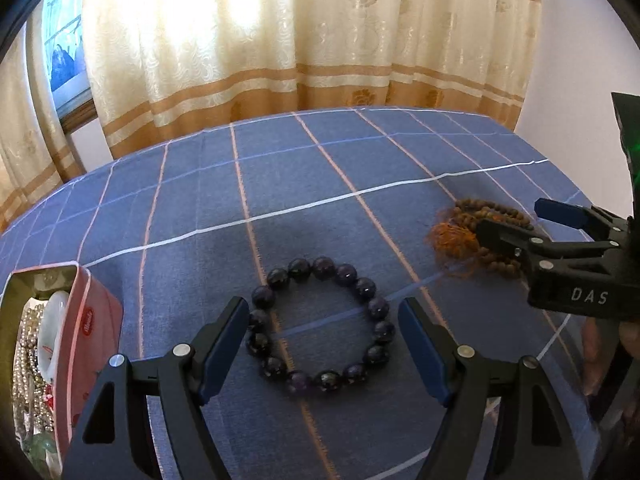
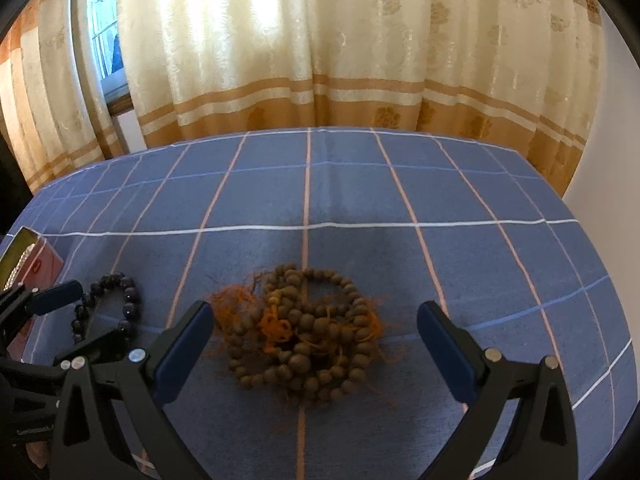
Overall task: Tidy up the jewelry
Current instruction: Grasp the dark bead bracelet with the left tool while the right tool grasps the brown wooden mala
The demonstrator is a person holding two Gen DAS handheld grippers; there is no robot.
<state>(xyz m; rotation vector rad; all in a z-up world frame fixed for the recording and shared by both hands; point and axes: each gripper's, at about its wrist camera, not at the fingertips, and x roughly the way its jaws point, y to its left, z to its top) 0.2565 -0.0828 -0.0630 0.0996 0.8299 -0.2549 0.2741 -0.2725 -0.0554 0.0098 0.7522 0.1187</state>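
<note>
2 tongs, both wide open and holding nothing: left tongs straddling purple bracelet, right tongs framing brown bead heap, likely poised for grasping toward left tin.

A room in a home, likely a bedroom or sitting room. A table under a blue checked cloth stands just in front of long cream-and-tan patterned curtains. Left of the curtains a window shows daylight; right of them is a plain white wall.
</note>
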